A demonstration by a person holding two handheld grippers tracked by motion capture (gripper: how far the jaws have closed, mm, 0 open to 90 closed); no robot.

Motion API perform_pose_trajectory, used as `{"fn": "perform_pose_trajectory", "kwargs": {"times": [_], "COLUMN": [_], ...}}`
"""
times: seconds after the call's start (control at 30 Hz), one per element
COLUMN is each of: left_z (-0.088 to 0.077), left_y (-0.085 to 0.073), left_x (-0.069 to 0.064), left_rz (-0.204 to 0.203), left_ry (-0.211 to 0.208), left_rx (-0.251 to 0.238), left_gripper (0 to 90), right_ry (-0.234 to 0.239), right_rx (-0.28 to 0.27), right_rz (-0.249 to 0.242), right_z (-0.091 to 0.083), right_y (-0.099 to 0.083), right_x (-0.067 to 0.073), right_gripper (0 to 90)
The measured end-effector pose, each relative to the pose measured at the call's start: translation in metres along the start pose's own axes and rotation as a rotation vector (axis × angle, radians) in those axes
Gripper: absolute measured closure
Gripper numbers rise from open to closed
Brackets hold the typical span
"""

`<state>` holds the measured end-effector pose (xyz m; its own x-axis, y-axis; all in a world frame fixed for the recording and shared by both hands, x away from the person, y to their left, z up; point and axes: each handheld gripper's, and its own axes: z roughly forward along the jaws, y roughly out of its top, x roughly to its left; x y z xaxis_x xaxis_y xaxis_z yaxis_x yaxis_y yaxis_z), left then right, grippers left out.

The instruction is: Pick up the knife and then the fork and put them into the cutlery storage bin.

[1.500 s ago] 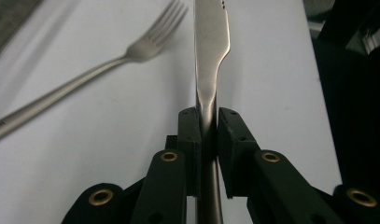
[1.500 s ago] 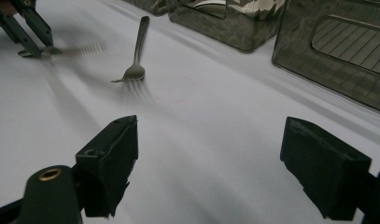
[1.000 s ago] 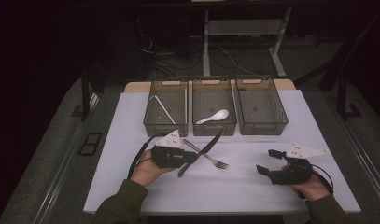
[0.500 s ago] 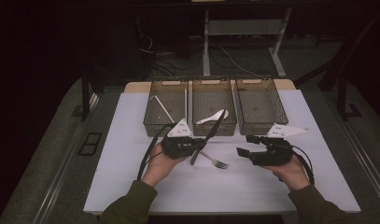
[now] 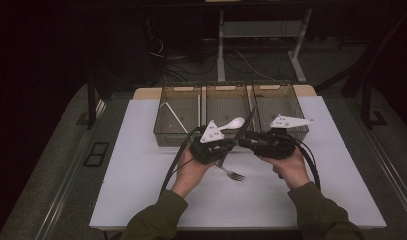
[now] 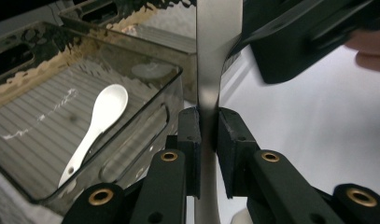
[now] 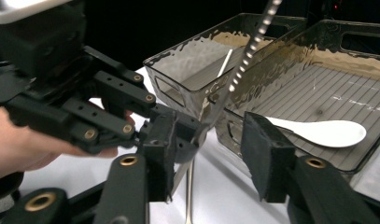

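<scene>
Nearest me, a silver metal fork [image 5: 232,173] lies on the white bench [image 5: 141,180]. Above it, my left gripper [image 6: 207,125] is clamped on a long silver table knife [image 6: 211,70], blade raised toward the trays. My right gripper [image 7: 211,140] has just been closing around that knife, its pads not yet pressing. Beyond, a white ceramic spoon [image 6: 96,126] rests in the middle clear plastic tray [image 5: 226,107].

The high view is dim, its upper half and left side nearly black; only the white table [image 5: 141,170] catches soft overhead light. In the gripper views, glare ripples along the bin walls [image 7: 271,74], and the near black jaws at the bottom edge look soft.
</scene>
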<state>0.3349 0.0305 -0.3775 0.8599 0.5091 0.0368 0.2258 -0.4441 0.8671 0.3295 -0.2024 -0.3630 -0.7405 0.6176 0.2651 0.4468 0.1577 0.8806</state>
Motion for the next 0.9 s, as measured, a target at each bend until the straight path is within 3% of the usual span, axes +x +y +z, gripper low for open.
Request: {"fn": "perform_pose_trajectory", "kwargs": {"times": [0.23, 0.33, 0.47, 0.6, 0.8, 0.9], "left_z": [0.004, 0.005, 0.002, -0.009, -0.030, -0.041], "left_y": [0.003, 0.004, 0.002, -0.005, -0.026, -0.037], "left_x": [-0.001, 0.000, 0.004, 0.008, 0.016, 0.019], "left_rz": [0.008, 0.012, 0.000, -0.024, -0.037, -0.036], "left_ry": [0.001, 0.000, -0.016, -0.033, -0.069, -0.067], "left_rx": [-0.014, -0.024, -0.028, -0.041, -0.028, -0.019], "left_gripper": [79.1, 79.1, 78.0, 67.4, 59.6, 55.1], "right_ry": [0.008, 0.029, 0.023, -0.009, -0.063, -0.091], "right_rx": [-0.025, -0.046, -0.045, -0.056, -0.110, -0.129], "right_rz": [0.039, 0.078, 0.085, 0.094, 0.111, 0.108], "right_z": [0.006, 0.006, 0.008, 0.000, -0.019, -0.029], "right_y": [0.006, 0.008, 0.009, 0.012, 0.024, 0.032], "right_x": [-0.005, -0.008, -0.010, -0.020, -0.038, -0.048], "right_gripper": [83.0, 88.0, 88.4, 88.3, 88.3, 88.3]}}
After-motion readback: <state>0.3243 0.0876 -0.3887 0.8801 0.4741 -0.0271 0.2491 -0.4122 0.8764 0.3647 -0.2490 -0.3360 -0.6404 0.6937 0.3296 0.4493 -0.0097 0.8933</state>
